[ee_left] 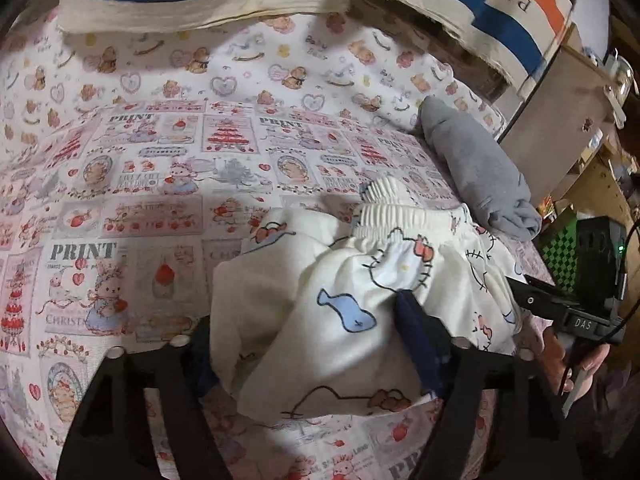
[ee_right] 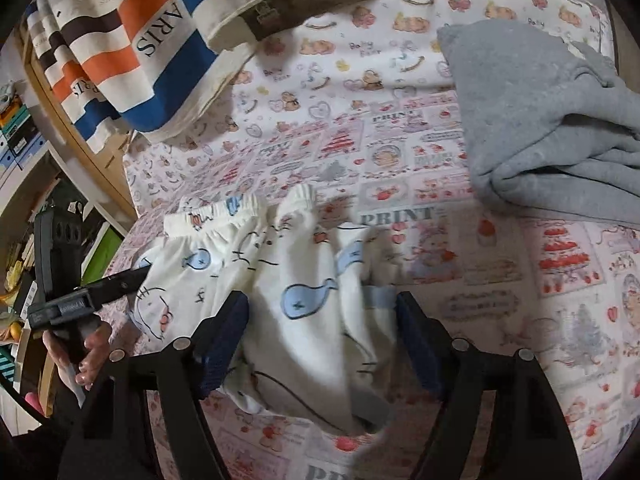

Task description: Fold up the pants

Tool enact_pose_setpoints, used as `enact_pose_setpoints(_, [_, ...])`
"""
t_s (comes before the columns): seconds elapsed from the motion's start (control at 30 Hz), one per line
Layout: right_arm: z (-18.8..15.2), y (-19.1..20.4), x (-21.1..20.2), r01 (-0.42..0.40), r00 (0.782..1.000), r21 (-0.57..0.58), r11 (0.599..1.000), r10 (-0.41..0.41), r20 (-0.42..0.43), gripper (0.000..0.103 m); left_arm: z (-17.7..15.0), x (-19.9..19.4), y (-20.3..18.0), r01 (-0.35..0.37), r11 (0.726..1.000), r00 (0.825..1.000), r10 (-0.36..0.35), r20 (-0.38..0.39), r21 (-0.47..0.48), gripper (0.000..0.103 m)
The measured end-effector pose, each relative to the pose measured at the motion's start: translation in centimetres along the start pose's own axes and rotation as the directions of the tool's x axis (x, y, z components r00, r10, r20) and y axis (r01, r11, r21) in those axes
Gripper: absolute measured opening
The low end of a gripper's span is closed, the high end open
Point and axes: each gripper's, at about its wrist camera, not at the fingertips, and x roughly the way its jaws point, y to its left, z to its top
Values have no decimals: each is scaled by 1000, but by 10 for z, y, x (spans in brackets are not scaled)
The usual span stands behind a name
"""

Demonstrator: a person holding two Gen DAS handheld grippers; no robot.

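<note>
The biggest thing I see is the bed (ee_left: 168, 184), covered in a printed sheet (ee_right: 480, 264) of bears, hearts and cakes; its near edge is cut off under both tools. Past the tools, at the far edge, lies a striped cloth (ee_right: 132, 40) in blue, orange and brown, with lettering only partly readable because folds hide the rest.

A grey garment (ee_right: 540, 128) lies bundled ahead and to the right of the right tool; in the left wrist view it sits beyond the pants, and I cannot say what kind of garment it is.

The pants (ee_left: 328, 300), cream with cat faces and blue fish, lie bunched on the bed right at both tools, elastic waistband pointing away. Their lower part is motion-blurred in the right wrist view, and I cannot make out where the legs end.

From its own camera, the left tool (ee_left: 316, 360) has cloth lying across it: one dark blue pad shows, the other is buried, so I cannot tell if it grips. The right tool (ee_right: 320, 332) stands apart, with pants fabric between its pads, not pinched as far as I can see.
</note>
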Motion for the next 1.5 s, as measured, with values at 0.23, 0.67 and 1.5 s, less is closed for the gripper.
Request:
enact_pose_setpoints(0.23, [-5, 23, 4, 61, 998, -115, 991, -58, 23, 22, -8, -3, -29, -116, 975, 992, 104, 74, 188, 22])
enact_pose_setpoints(0.67, [17, 67, -72, 221, 932, -227, 948, -138, 334, 16, 20, -57, -89, -265, 911, 921, 141, 363, 316, 20])
enact_pose_setpoints(1.5, [149, -108, -147, 723, 537, 85, 685, -636, 554, 16, 150, 108, -266, -75, 940, 895, -83, 438, 333, 23])
